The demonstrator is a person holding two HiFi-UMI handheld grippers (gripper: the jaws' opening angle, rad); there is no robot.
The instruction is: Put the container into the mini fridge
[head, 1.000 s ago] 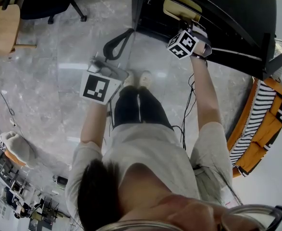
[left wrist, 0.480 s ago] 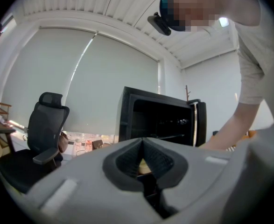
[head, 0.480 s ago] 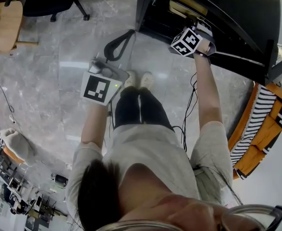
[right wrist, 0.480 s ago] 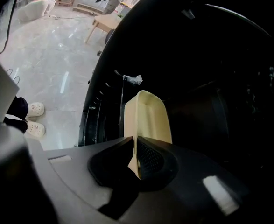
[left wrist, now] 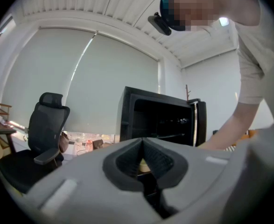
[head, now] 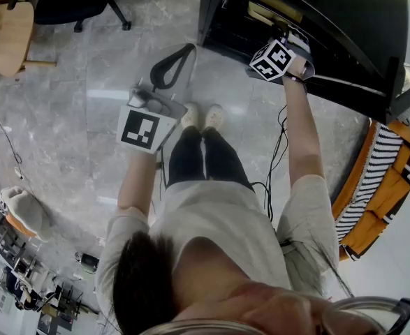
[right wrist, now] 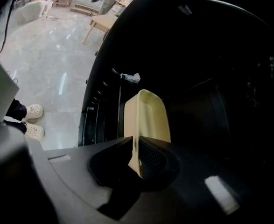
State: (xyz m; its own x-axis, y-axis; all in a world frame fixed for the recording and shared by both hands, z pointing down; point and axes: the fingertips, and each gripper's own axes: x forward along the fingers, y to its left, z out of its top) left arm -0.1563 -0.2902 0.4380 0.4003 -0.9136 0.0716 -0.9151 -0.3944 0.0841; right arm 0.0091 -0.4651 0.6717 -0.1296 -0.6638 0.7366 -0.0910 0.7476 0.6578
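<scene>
While the left gripper (left wrist: 143, 149) idles pressed together, the right gripper (right wrist: 136, 148), pinching the yellow container (right wrist: 148, 118), has pushed deeper into the mini fridge (right wrist: 211, 55) ahead; release looks near.

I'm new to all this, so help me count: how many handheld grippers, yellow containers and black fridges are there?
Grippers: 2 (left gripper, right gripper)
Yellow container: 1
Mini fridge: 1
Total: 4

Pale yellow container (right wrist: 148, 115) tilts on edge inside the open black mini fridge (right wrist: 221, 55).
</scene>
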